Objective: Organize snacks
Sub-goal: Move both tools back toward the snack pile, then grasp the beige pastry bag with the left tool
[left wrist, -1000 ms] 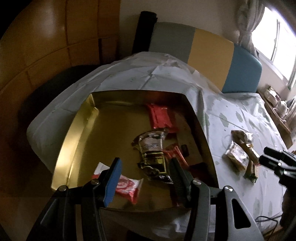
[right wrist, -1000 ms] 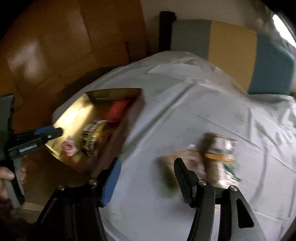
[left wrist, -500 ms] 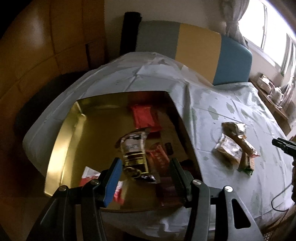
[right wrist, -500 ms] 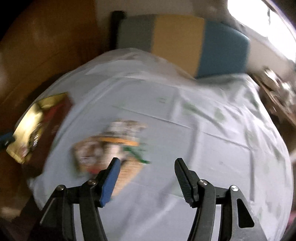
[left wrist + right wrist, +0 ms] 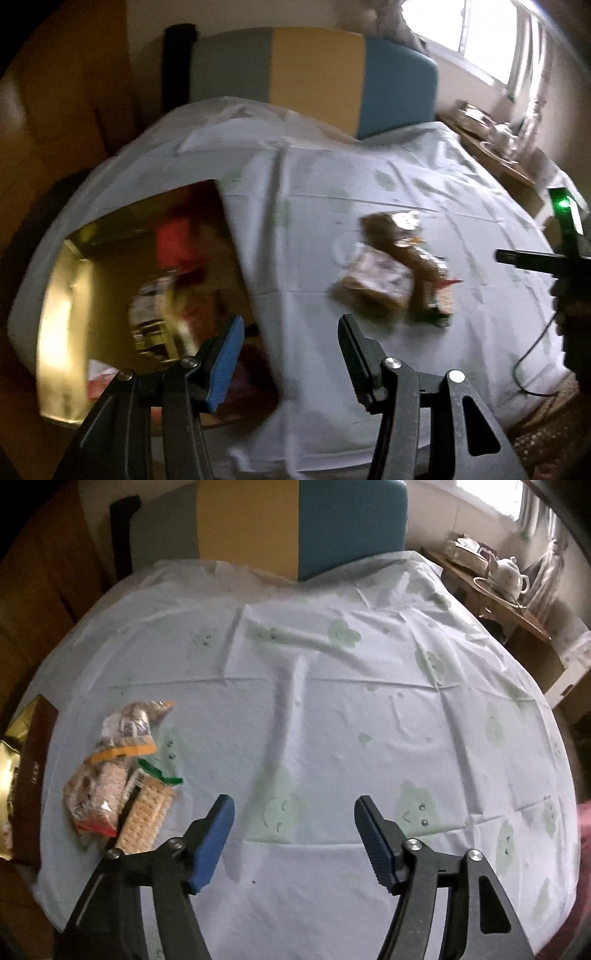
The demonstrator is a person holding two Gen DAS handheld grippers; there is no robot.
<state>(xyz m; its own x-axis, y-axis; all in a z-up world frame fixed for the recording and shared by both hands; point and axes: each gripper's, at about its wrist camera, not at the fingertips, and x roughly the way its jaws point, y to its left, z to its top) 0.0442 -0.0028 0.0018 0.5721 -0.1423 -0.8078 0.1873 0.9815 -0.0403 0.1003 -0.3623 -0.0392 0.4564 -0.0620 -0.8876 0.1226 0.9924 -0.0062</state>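
right gripper fingers standing wide, just been opening, nothing between | left gripper fingers apart, empty | small pile of crinkly plastic-wrapped cracker and biscuit packets lying left of right fingers, beside gold-lined open box | likely light, slippery, crushable; pinch sealed ends | pale cloth-covered surface giving open room rightward; near edge close.

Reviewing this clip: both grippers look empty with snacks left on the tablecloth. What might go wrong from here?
1. The clear cracker packet, the packet with the orange band and the one with the red end overlap in one pile; a pinch may catch two or drag the loose pale green-printed tablecloth.
2. The right gripper, jaws just opening and empty, hangs over bare cloth beside the pile.
3. The gold-lined box already looks cluttered.
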